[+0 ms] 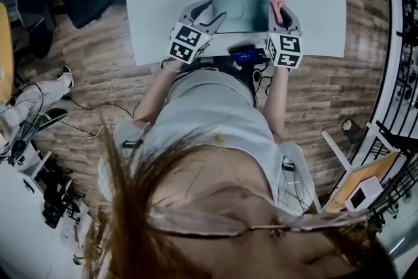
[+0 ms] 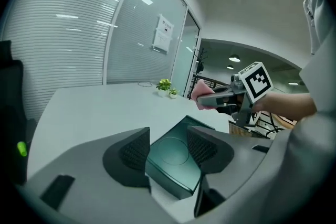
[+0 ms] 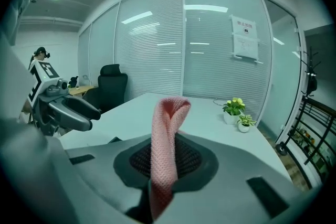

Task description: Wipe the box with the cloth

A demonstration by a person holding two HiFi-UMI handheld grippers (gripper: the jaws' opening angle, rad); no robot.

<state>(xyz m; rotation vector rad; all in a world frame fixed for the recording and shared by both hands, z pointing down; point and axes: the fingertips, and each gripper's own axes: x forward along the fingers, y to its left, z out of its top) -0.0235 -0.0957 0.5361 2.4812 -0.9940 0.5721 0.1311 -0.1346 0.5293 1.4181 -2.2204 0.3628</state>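
Box (image 2: 176, 165), dark green, lies between the left gripper's (image 2: 168, 139) spread jaws. Right gripper (image 3: 167, 147) clamps the pink cloth (image 3: 169, 113). Wall notice (image 3: 245, 38) print is illegible.

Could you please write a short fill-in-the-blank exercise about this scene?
1. The right gripper is shut on a ____ cloth.
2. The dark ____ box lies between the left gripper's open fingers.
3. On the table stand ____ small potted plants.
Missing words: pink; green; two.
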